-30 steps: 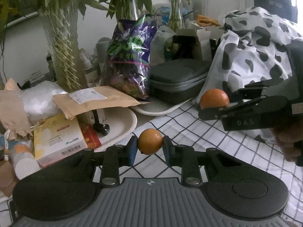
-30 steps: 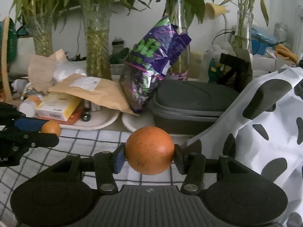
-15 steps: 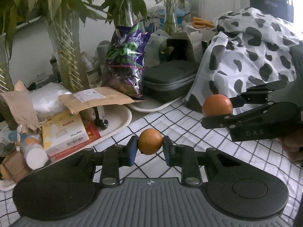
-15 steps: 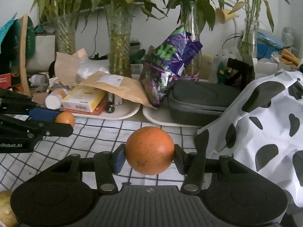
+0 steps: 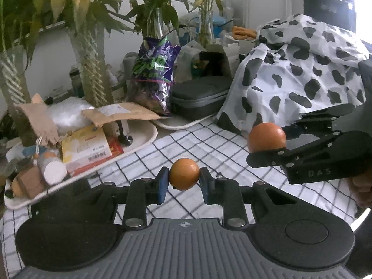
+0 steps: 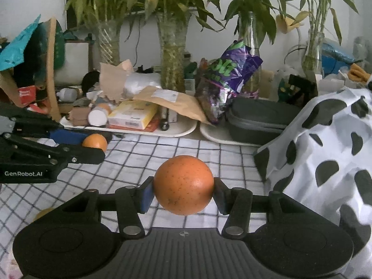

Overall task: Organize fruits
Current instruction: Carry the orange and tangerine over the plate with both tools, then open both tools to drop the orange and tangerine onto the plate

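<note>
Gripping a small orange fruit point(image 5: 184, 174) between its fingers, the left gripper point(image 5: 183, 181) hangs above the checked tabletop point(image 5: 209, 144). Just to its right, the right gripper point(image 6: 183, 194) holds a larger speckled orange point(image 6: 183, 184) the same way, near a cow-print cloth point(image 6: 325, 153).
</note>
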`<action>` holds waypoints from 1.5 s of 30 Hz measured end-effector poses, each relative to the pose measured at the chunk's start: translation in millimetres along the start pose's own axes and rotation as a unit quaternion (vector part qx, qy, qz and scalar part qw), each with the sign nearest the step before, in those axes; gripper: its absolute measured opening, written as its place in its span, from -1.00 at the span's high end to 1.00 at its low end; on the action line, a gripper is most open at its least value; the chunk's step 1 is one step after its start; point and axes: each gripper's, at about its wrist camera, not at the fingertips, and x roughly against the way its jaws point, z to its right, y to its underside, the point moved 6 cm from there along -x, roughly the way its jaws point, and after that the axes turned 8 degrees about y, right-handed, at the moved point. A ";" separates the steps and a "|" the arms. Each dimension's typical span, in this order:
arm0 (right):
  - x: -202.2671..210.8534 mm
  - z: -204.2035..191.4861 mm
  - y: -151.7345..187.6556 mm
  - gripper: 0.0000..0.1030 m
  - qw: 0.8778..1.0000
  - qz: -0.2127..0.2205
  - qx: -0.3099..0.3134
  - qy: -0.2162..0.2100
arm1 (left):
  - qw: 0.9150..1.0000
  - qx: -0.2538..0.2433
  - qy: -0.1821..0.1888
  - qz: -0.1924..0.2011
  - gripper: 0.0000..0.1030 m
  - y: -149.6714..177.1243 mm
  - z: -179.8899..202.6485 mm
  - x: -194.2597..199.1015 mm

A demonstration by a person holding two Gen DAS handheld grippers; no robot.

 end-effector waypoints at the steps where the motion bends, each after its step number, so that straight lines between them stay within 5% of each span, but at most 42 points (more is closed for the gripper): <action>1: 3.8 -2.2 1.8 -0.05 1.000 -0.002 -0.002 -0.004 | 1.000 0.001 -0.002 0.001 0.46 2.2 1.1 3.4; 19: 82.4 -75.7 37.0 -0.05 0.996 0.003 0.030 -0.089 | 0.998 0.050 -0.020 -0.011 0.46 56.6 16.1 75.8; 33: 120.5 -159.6 82.3 -0.06 0.978 -0.019 0.149 -0.144 | 0.995 0.088 -0.023 -0.027 0.46 86.9 9.8 98.9; 39: 111.6 -176.1 99.9 -0.08 0.970 -0.049 0.198 -0.135 | 0.992 0.115 -0.022 -0.038 0.46 92.9 1.0 99.0; 42: 111.5 -173.5 98.2 -0.78 0.972 -0.036 0.198 -0.119 | 0.991 0.126 -0.016 -0.041 0.46 94.3 -1.1 97.9; 45: 115.7 -165.8 91.3 -0.88 0.976 -0.018 0.181 -0.120 | 0.990 0.135 -0.005 -0.048 0.46 96.2 0.1 95.3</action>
